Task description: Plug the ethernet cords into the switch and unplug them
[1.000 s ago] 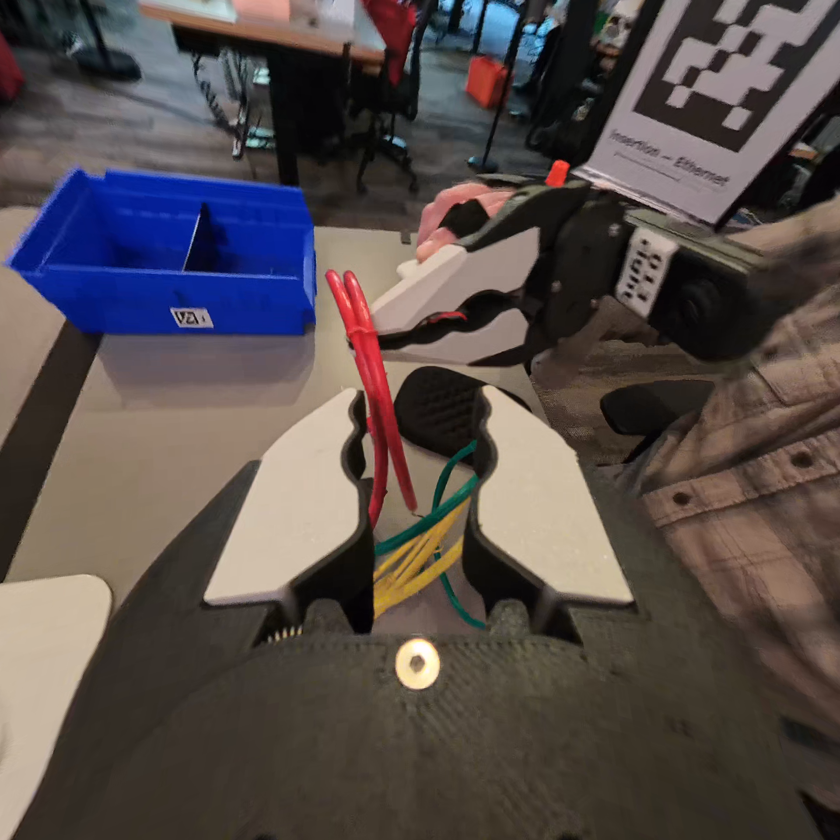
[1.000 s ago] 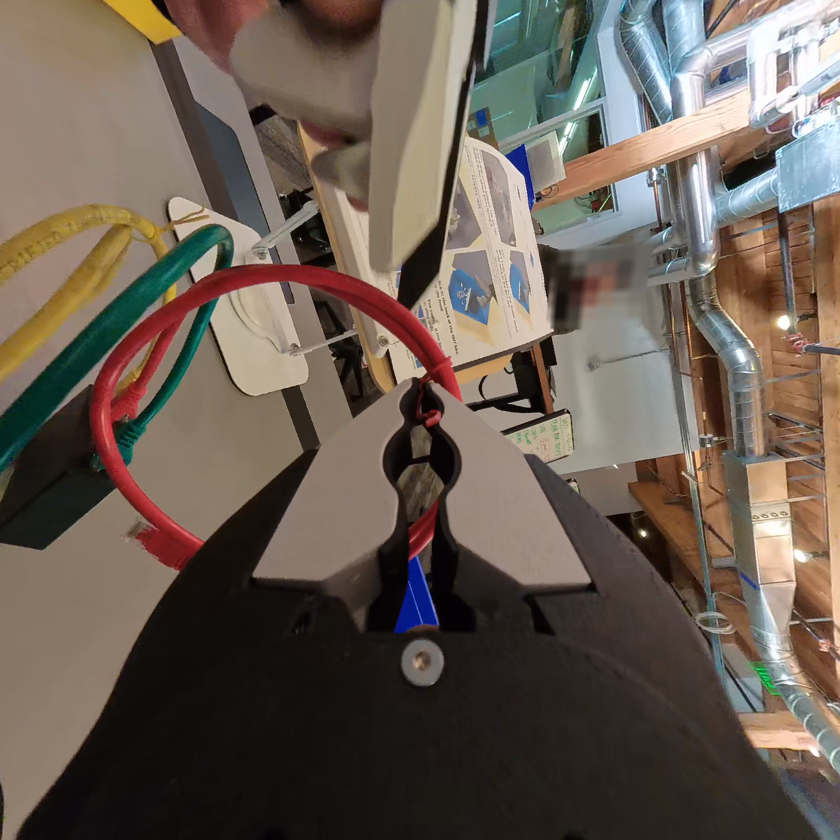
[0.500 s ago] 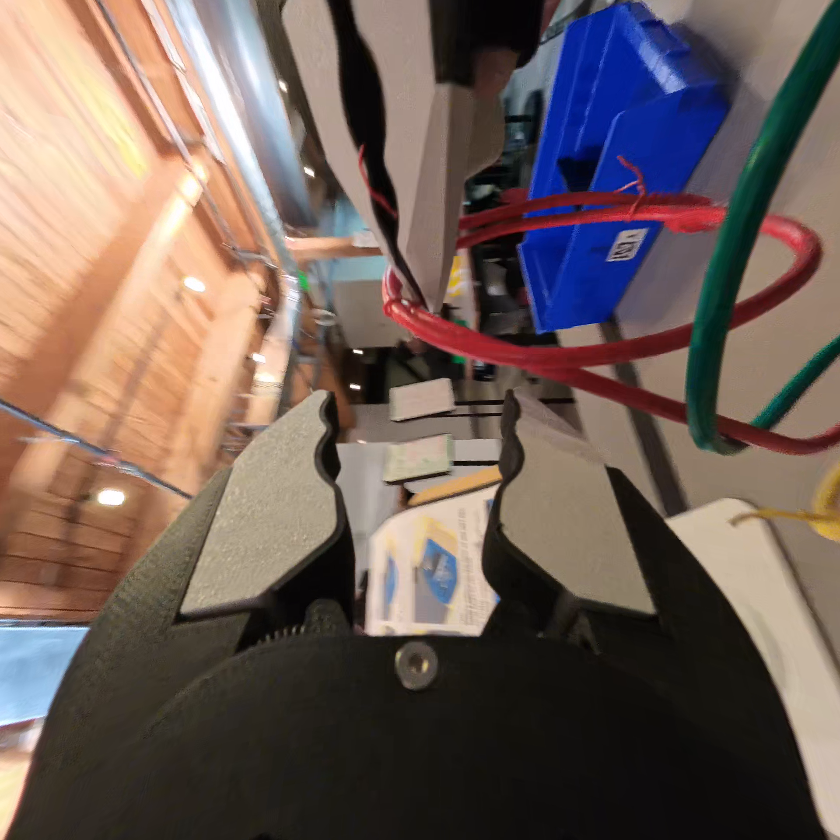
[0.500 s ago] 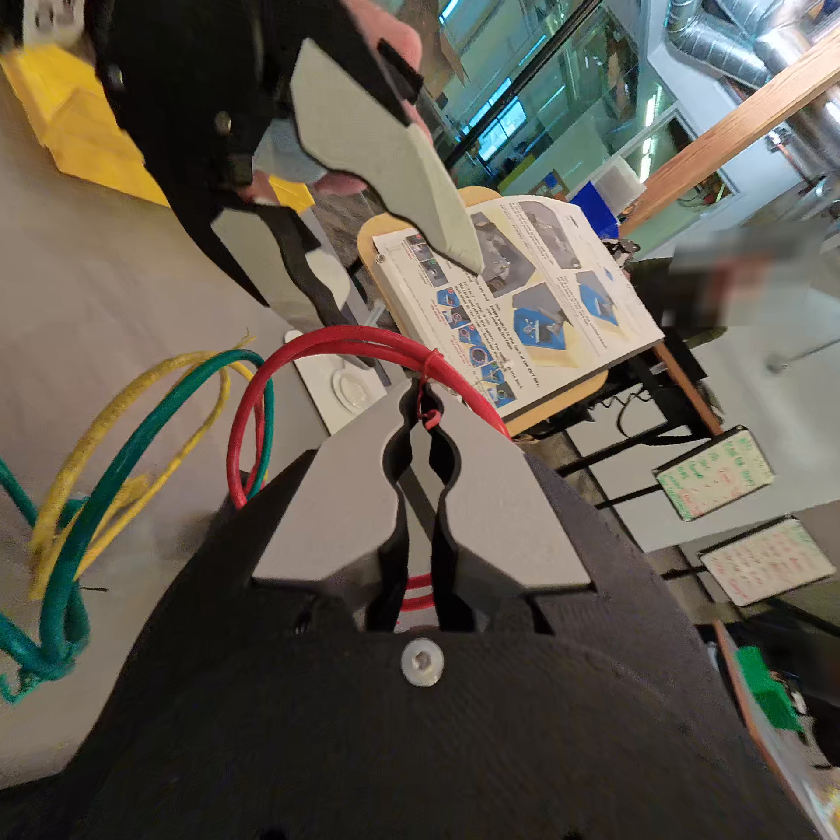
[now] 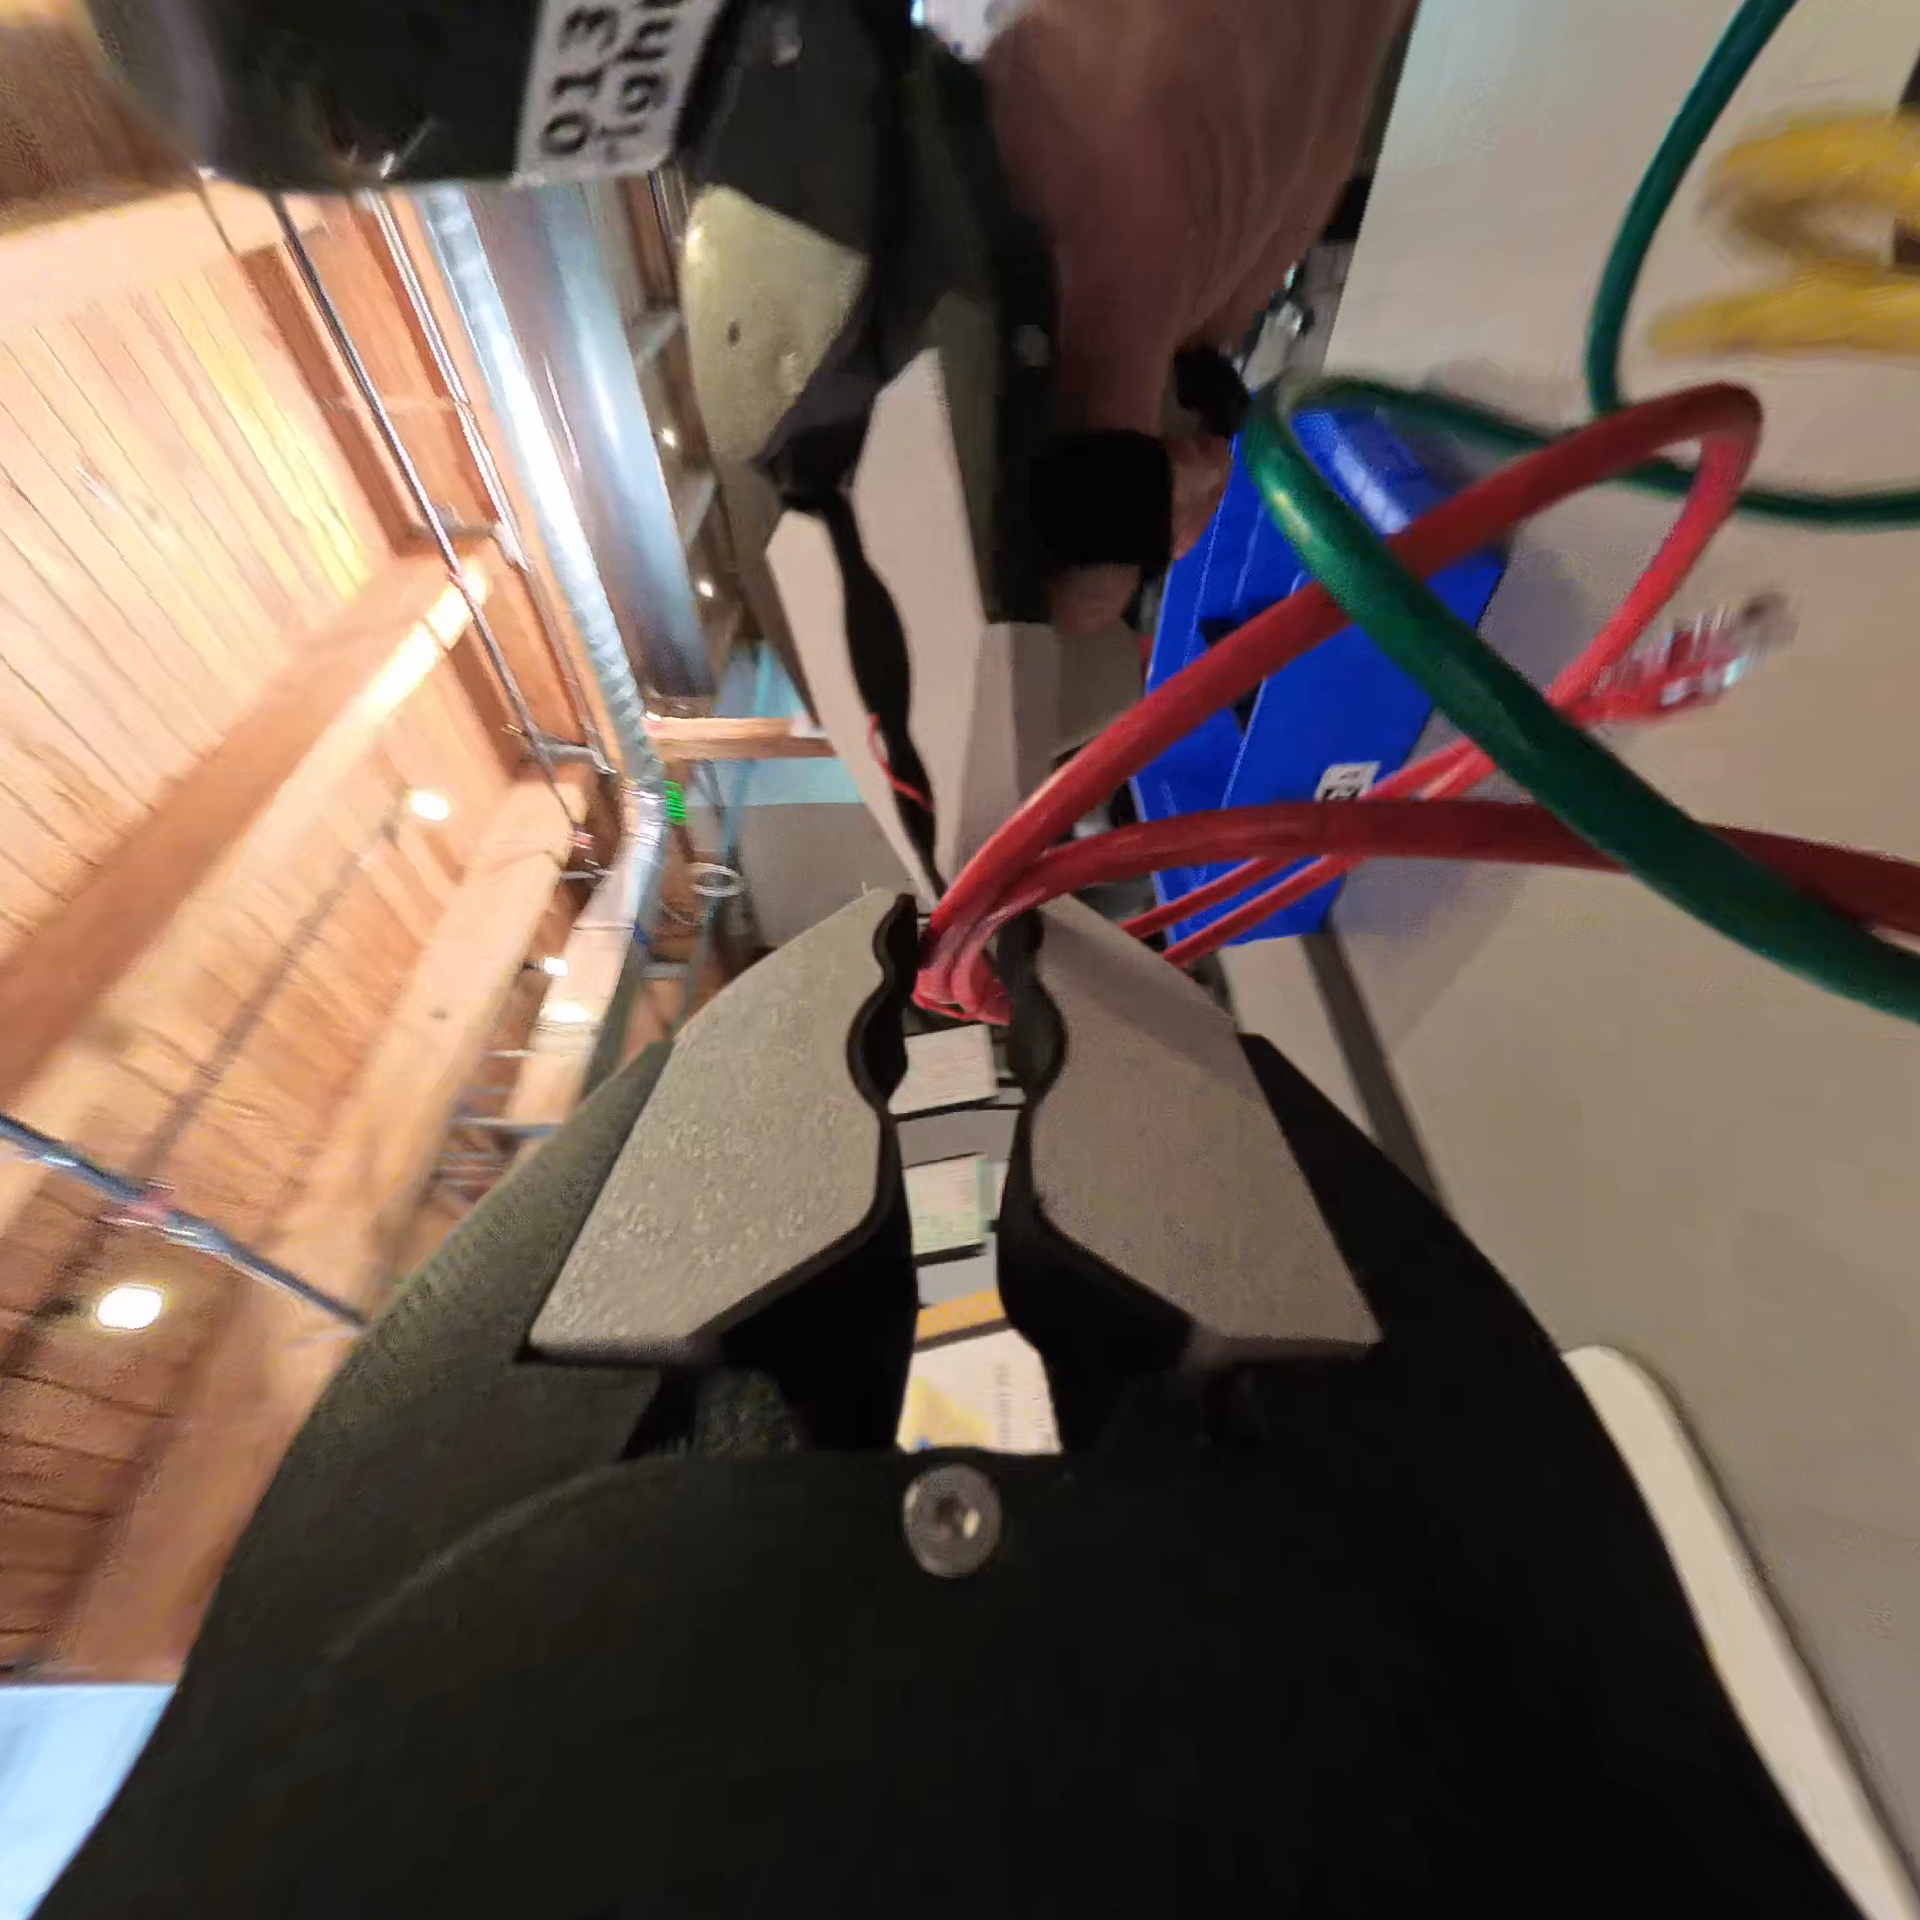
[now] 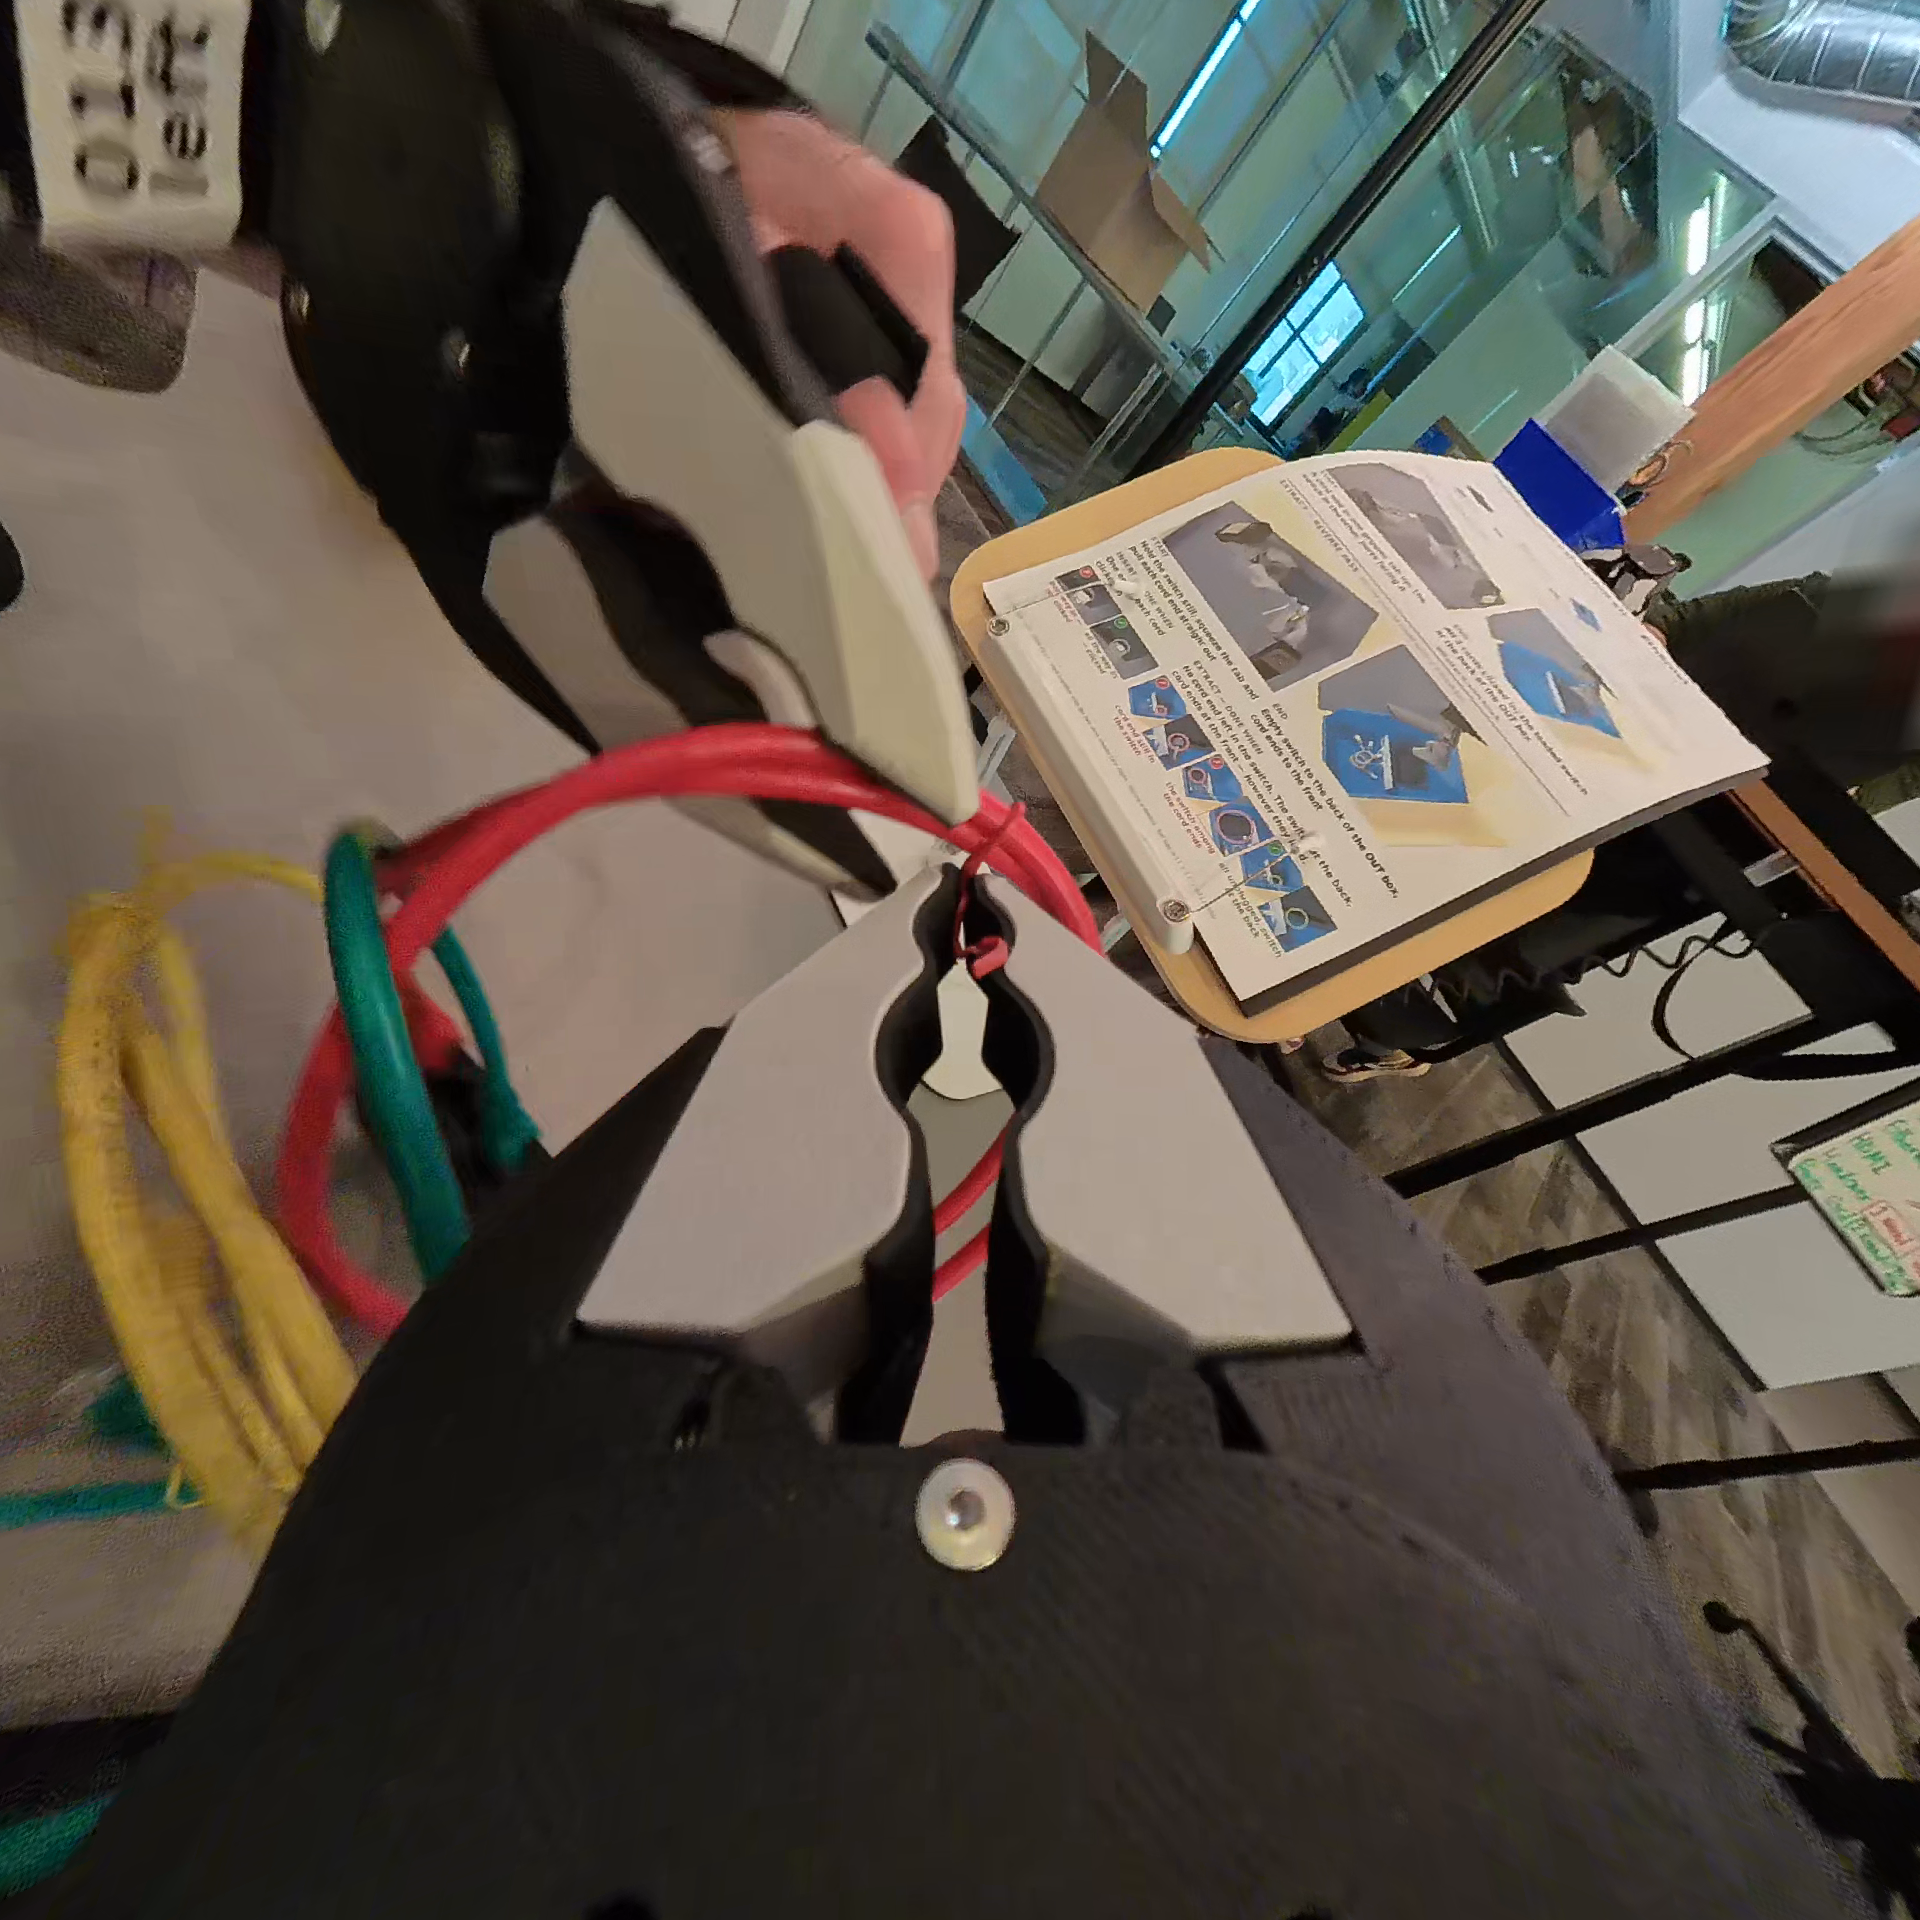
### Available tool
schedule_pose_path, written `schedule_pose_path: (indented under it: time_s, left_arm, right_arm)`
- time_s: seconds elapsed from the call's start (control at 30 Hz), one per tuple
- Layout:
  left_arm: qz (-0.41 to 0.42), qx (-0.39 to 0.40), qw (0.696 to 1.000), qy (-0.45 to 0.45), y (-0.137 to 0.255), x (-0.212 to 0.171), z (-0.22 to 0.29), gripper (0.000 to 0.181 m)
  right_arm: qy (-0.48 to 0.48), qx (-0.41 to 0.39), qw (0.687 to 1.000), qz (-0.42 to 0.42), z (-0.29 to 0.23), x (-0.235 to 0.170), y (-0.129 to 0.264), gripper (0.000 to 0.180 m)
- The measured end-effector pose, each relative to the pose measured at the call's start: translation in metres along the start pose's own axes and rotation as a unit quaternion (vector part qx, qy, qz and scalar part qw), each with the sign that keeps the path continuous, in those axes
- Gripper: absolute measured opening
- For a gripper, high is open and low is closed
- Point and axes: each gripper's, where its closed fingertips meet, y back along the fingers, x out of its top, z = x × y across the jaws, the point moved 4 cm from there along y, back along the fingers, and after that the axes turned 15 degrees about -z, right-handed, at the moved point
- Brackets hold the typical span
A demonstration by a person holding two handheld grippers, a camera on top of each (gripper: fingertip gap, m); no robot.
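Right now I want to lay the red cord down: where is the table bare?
Bare grey table lies below the green cord, between the blue bin and the white plate. It is crowded around the yellow cords.

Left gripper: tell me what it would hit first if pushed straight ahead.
The left gripper already pinches the coiled red ethernet cord; just beyond it, the right gripper's grey fingertips look first in line, though depth is unclear.

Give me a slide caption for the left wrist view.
Left gripper closes on a coiled red ethernet cord, green cord crossing in front, blue bin behind.
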Motion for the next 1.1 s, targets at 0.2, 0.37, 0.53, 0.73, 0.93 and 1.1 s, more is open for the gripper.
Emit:
schedule_pose_path:
  time_s: [0.2,0.37,0.53,0.73,0.93,1.1]
  left_arm:
    - [0.036,-0.146,0.97,0.193,-0.004,-0.008,-0.016,0.013]
    - [0.066,-0.301,0.894,0.324,-0.01,-0.022,-0.02,0.013]
    - [0.075,-0.418,0.799,0.425,-0.021,-0.038,-0.015,0.011]
    - [0.055,-0.553,0.676,0.484,-0.034,-0.057,0.011,0.009]
    - [0.001,-0.623,0.616,0.483,-0.04,-0.064,0.043,0.009]
    - [-0.021,-0.56,0.667,0.491,-0.043,-0.073,0.051,0.009]
  right_arm:
    - [0.042,-0.019,0.999,0.001,-0.001,0.001,-0.002,0.0]
    - [0.093,-0.049,0.994,-0.018,-0.004,0.001,-0.005,0.0]
    - [0.216,-0.125,0.965,-0.081,-0.009,0.001,-0.014,0.0]
    - [0.444,-0.199,0.858,-0.167,-0.023,-0.009,-0.036,0.0]
    - [0.592,-0.178,0.763,-0.191,-0.04,-0.024,-0.059,0.0]
    - [0.547,-0.152,0.798,-0.2,-0.039,-0.029,-0.069,0.016]
